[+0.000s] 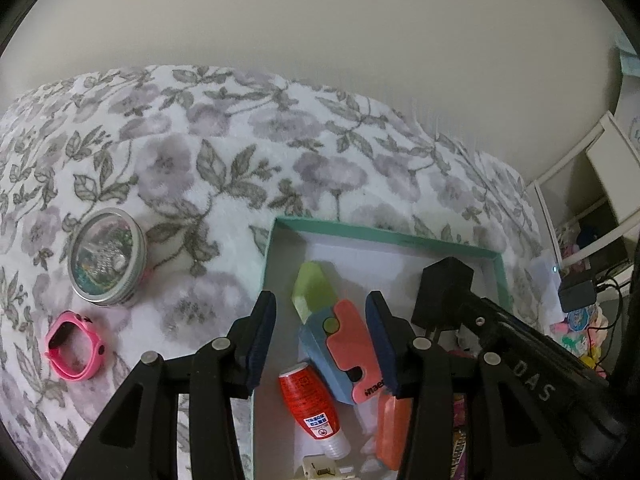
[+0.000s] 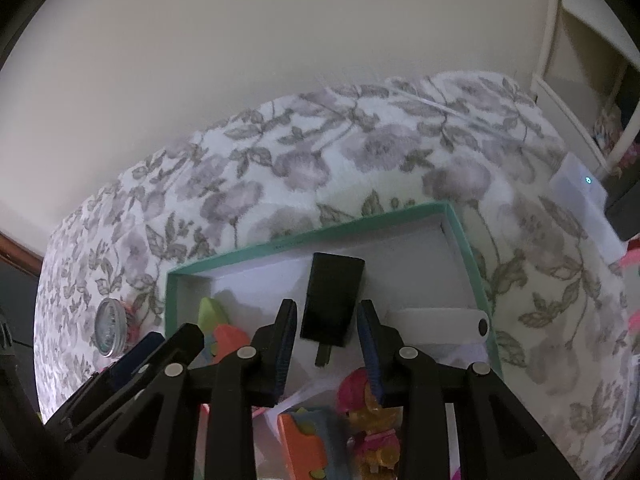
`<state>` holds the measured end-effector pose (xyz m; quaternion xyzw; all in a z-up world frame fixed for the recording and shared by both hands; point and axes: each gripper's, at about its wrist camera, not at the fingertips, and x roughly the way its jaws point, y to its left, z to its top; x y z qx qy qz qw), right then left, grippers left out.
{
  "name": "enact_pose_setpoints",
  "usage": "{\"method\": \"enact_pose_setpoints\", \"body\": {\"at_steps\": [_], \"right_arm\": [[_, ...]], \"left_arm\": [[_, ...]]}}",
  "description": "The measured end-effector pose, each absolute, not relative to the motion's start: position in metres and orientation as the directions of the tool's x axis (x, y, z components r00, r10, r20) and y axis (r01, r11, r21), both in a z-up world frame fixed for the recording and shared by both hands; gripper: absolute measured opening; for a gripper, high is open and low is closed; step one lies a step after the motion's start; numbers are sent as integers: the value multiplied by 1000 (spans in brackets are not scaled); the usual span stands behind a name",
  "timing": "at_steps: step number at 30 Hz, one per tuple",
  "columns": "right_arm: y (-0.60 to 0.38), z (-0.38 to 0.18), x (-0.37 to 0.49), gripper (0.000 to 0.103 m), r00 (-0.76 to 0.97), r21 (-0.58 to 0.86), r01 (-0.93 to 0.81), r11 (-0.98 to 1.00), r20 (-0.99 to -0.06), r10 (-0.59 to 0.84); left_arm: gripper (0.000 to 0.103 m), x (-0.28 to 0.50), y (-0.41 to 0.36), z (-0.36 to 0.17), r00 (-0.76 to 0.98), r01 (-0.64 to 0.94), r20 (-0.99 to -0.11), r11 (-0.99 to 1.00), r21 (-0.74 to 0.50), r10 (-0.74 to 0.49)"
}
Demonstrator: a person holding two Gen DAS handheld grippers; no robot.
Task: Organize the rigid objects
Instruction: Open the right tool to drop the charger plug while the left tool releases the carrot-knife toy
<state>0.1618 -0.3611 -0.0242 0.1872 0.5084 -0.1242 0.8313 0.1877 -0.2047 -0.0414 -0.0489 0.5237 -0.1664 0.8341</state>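
My left gripper (image 1: pixel 320 336) half-open, straddling toy knife (image 1: pixel 338 344): coral-blue handle, lime blade, lying flat inside teal-rimmed box (image 1: pixel 384 234); pad contact unclear. My right gripper (image 2: pixel 328 344) part-open over black charger (image 2: pixel 332 298), matte block, pads apart from it, same box.

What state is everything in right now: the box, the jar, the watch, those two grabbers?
Teal box: lidless, holding toys.
Toy knife: lying in the box.
Red tube: capped, on its side in the box.
Black charger: lying in the box.
Round tin: lidded, on the blanket.
Pink watch: strap fastened, outside.
Left gripper: open.
Right gripper: open.
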Motion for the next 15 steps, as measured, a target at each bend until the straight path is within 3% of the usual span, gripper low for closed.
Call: {"method": "enact_pose_setpoints", "body": {"at_steps": [8,10,13,15], "right_arm": [[-357,5,158,35,511,174,379,909,-858,-48],[-357,7,158,36,514,171,379,909,-856,-53],[-356,8,159,54,512,159,378,912,-857,-62],[-355,7,159,55,509,148,372,917,-858,-68]], "left_arm": [[50,193,-186,-26,447,175,-842,953,-249,-302],[59,197,-179,-23,458,148,-841,958,-246,-287],[61,200,-169,-21,474,113,-843,967,-227,-253],[62,201,-165,-21,480,96,-845,972,-215,-234]]}}
